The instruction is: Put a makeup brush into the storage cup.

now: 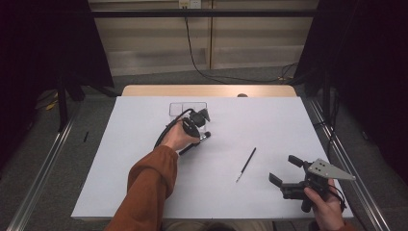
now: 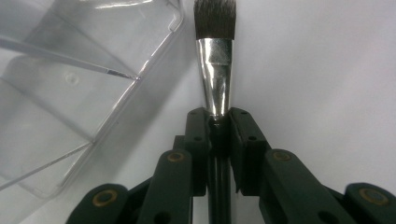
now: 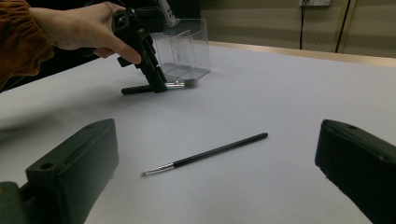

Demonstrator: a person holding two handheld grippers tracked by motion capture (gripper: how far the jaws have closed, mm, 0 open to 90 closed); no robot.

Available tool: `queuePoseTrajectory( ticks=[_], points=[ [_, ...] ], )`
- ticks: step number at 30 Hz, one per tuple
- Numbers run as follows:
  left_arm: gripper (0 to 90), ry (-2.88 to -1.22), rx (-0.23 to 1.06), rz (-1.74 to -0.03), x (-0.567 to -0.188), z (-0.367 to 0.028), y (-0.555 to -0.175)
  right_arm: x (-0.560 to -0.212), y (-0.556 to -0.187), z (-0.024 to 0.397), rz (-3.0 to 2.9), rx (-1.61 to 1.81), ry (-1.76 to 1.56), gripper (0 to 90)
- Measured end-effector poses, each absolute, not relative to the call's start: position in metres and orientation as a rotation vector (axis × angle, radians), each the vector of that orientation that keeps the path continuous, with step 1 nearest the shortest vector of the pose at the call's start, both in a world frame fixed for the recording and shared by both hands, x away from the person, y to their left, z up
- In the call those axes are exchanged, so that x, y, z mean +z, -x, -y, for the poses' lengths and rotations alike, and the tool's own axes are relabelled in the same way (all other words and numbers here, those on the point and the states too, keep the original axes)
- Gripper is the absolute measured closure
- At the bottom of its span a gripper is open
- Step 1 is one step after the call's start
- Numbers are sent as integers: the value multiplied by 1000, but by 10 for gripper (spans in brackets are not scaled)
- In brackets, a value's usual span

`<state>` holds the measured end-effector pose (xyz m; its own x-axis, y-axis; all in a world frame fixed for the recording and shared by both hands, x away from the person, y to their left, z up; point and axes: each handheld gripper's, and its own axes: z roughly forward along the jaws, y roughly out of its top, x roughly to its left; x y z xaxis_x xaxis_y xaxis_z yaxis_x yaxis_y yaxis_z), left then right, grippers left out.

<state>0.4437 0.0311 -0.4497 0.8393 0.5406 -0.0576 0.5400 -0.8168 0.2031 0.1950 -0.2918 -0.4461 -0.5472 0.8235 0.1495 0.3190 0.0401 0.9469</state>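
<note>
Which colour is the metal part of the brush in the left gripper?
Shiny silver; the ferrule shows best in the left gripper view.

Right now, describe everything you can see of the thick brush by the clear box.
The thick brush has dark, flat-cut bristles, a shiny tapered metal ferrule and a black handle. It lies flat on the white table, bristles toward the clear box and just beside its corner; whether they touch cannot be told. The left gripper is shut on it, jaws pressed on both sides where ferrule meets handle. In the right gripper view the handle sticks out behind the jaws, resting on the table.
</note>
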Motion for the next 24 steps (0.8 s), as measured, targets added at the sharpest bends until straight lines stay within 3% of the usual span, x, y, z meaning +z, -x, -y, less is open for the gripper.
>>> queuePoseTrajectory(
  ticks=[24],
  points=[
    [792, -2712, 5, -819, -440, -45, -439, -446, -195, 293, -1877, 1519, -1163, 0]
  ],
)
